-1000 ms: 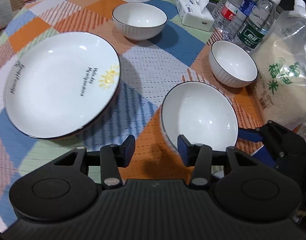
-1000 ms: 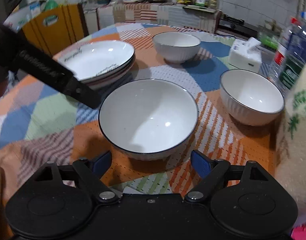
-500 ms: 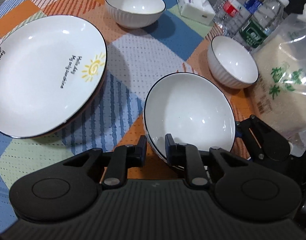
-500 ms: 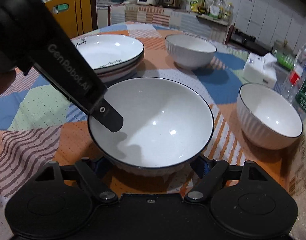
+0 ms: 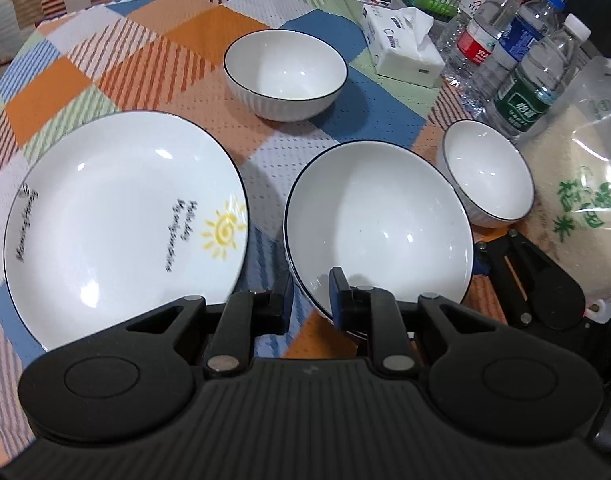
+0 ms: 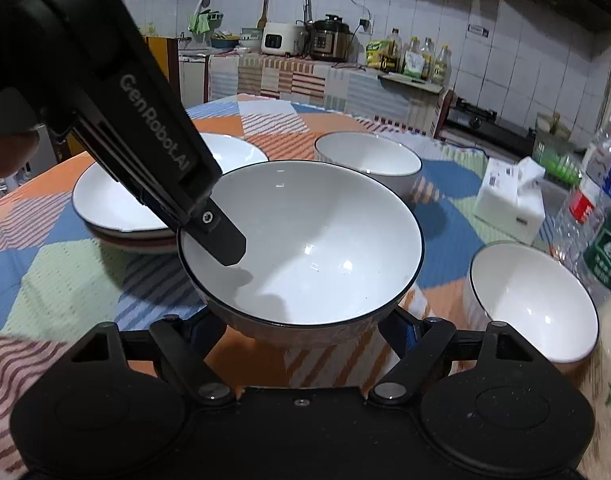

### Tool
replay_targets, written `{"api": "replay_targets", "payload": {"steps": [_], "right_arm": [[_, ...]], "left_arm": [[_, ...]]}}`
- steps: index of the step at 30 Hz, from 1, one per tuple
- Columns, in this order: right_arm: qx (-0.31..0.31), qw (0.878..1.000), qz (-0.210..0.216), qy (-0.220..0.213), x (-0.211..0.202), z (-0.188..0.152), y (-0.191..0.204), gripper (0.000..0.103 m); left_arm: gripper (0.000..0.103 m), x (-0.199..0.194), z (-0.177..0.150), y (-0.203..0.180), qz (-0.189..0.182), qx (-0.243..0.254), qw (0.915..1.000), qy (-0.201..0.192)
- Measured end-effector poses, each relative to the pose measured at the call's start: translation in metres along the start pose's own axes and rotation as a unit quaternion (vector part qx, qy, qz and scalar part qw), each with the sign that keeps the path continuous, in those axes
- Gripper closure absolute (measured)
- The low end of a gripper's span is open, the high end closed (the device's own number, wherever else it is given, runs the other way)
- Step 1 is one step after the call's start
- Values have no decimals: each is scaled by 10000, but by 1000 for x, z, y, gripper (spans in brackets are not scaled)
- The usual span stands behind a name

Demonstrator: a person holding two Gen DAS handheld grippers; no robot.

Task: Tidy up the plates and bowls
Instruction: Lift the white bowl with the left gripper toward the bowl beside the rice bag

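A large white bowl [image 5: 379, 220] with a dark rim is held tilted, above the patchwork tablecloth. My left gripper [image 5: 311, 298] is shut on its near rim, one finger [image 6: 225, 242] inside the bowl [image 6: 305, 244]. My right gripper [image 6: 301, 320] is open, its fingers on either side under the bowl. A stack of white plates [image 5: 117, 216] with a sun print lies to the left, and shows in the right wrist view [image 6: 117, 208]. Two smaller white bowls stand behind [image 5: 285, 72] and to the right [image 5: 487, 172].
A tissue box [image 5: 401, 46], several water bottles [image 5: 533, 80] and a bag of rice [image 5: 577, 208] crowd the table's right side. The right gripper's body [image 5: 537, 284] sits beside the bowl's right rim. A kitchen counter [image 6: 325, 76] runs behind the table.
My left gripper closed on the large bowl's rim and lifted it off the cloth. The right gripper moved in under the bowl.
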State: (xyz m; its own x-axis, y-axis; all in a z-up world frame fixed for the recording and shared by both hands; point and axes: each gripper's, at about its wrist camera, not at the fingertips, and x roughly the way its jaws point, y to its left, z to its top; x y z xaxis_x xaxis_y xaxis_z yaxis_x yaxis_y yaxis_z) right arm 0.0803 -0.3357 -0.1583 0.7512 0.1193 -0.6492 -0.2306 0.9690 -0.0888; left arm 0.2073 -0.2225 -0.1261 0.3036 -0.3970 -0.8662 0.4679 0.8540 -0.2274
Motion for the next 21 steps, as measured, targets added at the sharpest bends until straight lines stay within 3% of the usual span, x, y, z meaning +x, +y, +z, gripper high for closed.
{"api": "replay_targets", "payload": {"steps": [10, 19, 21], "right_arm": [[172, 9996, -180, 107, 32, -3, 0, 18], [325, 9988, -220, 296, 38, -4, 0, 19], [288, 9971, -486, 506, 31, -1, 1, 18]], "left_arm": [[86, 35, 13, -2, 234, 305, 9990, 244], [85, 41, 12, -3, 299, 345, 9985, 310], [84, 40, 16, -5, 337, 393, 9978, 424]]}}
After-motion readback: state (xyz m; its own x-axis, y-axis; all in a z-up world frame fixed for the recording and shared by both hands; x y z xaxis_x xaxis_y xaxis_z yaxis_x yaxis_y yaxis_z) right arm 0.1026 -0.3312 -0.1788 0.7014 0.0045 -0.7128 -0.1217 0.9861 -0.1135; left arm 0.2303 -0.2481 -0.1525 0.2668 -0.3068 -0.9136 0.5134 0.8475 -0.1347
